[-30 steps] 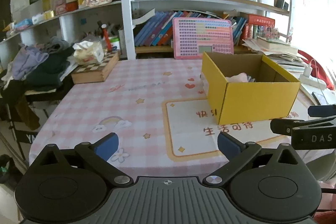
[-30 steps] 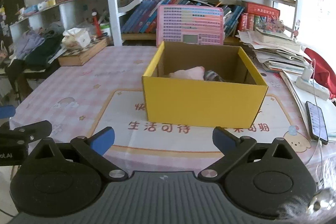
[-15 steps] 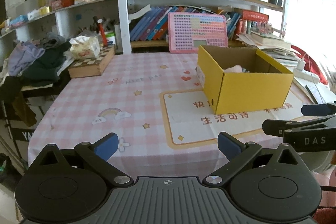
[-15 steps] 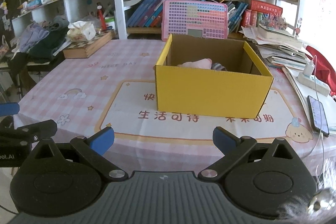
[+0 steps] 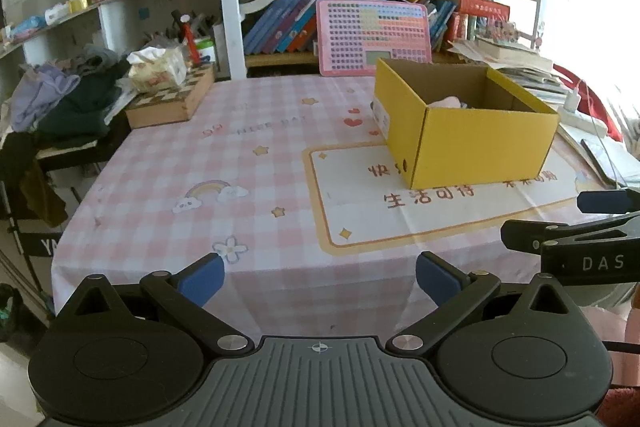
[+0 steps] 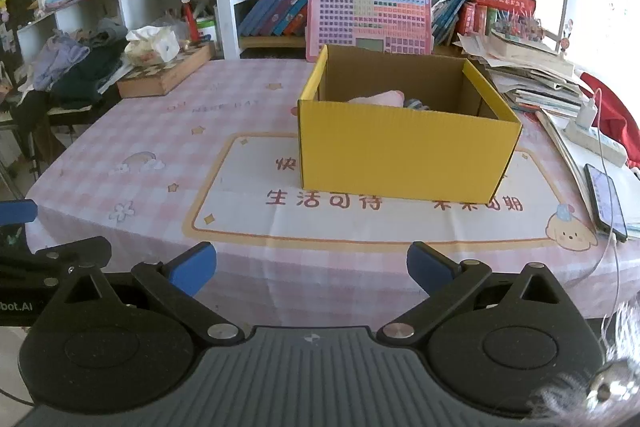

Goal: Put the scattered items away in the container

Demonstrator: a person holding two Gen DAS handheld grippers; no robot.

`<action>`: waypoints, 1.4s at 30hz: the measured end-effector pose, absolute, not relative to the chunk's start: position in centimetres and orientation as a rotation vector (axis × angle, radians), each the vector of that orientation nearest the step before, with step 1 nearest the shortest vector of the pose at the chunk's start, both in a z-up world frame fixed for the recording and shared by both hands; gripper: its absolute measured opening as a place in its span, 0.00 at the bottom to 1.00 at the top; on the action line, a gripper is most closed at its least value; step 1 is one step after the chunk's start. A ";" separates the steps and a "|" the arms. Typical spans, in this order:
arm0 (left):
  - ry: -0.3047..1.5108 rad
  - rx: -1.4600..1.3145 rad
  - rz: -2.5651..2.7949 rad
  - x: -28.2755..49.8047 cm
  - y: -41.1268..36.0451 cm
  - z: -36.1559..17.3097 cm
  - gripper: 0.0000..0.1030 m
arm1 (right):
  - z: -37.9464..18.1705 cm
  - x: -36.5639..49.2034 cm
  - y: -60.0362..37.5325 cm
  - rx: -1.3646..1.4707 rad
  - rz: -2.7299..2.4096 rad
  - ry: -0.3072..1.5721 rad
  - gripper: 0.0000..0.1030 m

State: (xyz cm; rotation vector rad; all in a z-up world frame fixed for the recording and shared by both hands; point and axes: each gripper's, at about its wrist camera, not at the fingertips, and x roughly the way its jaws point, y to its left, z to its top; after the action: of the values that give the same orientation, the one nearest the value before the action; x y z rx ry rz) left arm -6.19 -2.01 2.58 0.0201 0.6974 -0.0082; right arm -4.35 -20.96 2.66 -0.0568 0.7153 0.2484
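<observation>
Left tool [image 5: 318,277] and right tool [image 6: 311,267] held wide open, empty, before yellow box [image 6: 404,155] on worktop [image 6: 248,227].

White letters "DAS" stand on the black body of the right gripper [image 5: 600,261], seen at the right edge of the left wrist view, and "bot.AI" stands on the left gripper [image 6: 16,305] at the left edge of the right wrist view. The cream panel of the tablecloth [image 6: 360,223] on the desk carries orange Chinese characters near the yellow box [image 6: 404,163], among them 快 and 生活; the others are too unclear to read.
</observation>
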 end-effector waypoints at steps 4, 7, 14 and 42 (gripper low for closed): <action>0.711 0.012 -0.014 -6.4 -2.0 2.4 1.00 | 2.4 -4.5 -20.9 -0.061 0.248 0.732 1.00; 0.718 0.012 -0.015 -6.5 -1.9 2.3 1.00 | 2.3 -4.6 -20.8 -0.063 0.252 0.740 1.00; 0.727 0.003 -0.017 -6.7 -2.0 2.2 1.00 | 2.3 -4.7 -20.8 -0.066 0.259 0.740 1.00; 0.743 -0.023 -0.021 -6.1 -1.4 2.0 1.00 | 2.2 -4.3 -20.4 -0.066 0.252 0.759 1.00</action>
State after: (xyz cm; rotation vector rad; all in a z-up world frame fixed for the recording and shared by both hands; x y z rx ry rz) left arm -6.05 -1.38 2.00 -0.0229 0.7435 -0.0206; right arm -4.28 -20.44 2.16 -0.0658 0.7585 0.2519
